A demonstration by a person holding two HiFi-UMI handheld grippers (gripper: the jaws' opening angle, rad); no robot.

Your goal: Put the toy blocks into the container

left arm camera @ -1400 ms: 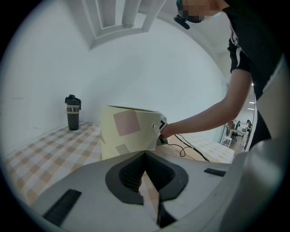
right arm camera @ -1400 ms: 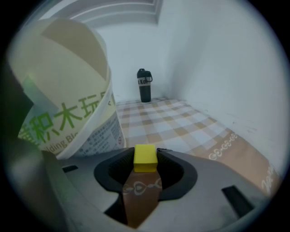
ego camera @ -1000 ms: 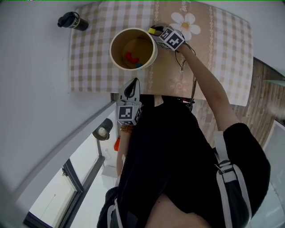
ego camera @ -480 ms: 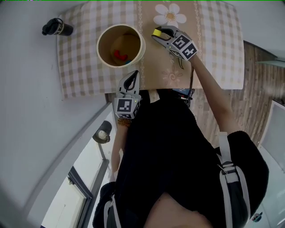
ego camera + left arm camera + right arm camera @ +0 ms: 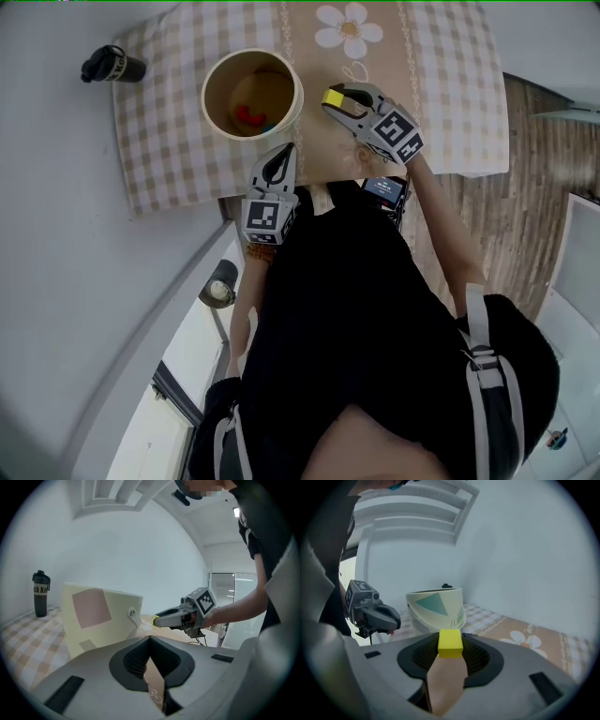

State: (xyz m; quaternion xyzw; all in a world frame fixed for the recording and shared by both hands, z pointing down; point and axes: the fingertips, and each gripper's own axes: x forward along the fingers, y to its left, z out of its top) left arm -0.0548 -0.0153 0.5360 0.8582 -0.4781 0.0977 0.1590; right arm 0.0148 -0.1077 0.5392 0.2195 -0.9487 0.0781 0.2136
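The right gripper (image 5: 336,101) clamps a yellow block (image 5: 450,644) between its fingertips, jaws about half apart and pressed on the block's two sides. The block hangs above the cloth just right of the container (image 5: 283,67), outside its rim. In the right gripper view the container stands beyond the block and a little left of it.

The left gripper (image 5: 150,641) hovers at the container's near side with its jaws together and nothing in them, its tips pointing at the cream wall.

From the head view a red block (image 5: 247,115) lies on the container's floor, with what may be a blue piece beside it; that spot is too small to tell. In both gripper views the container's wall hides the contents.

The checked tablecloth (image 5: 169,141) spreads out around the container. Bare cloth lies open to the container's left and right, and a printed white flower (image 5: 349,26) shows beyond it to the right. A dark bottle (image 5: 111,66) stands well apart on the left, off the cloth's far corner.

The person's dark clothing covers the table's near edge below the container, and a small screen (image 5: 384,190) peeks out under the right gripper's wrist. Wooden floor (image 5: 525,187) shows past the cloth's right edge.
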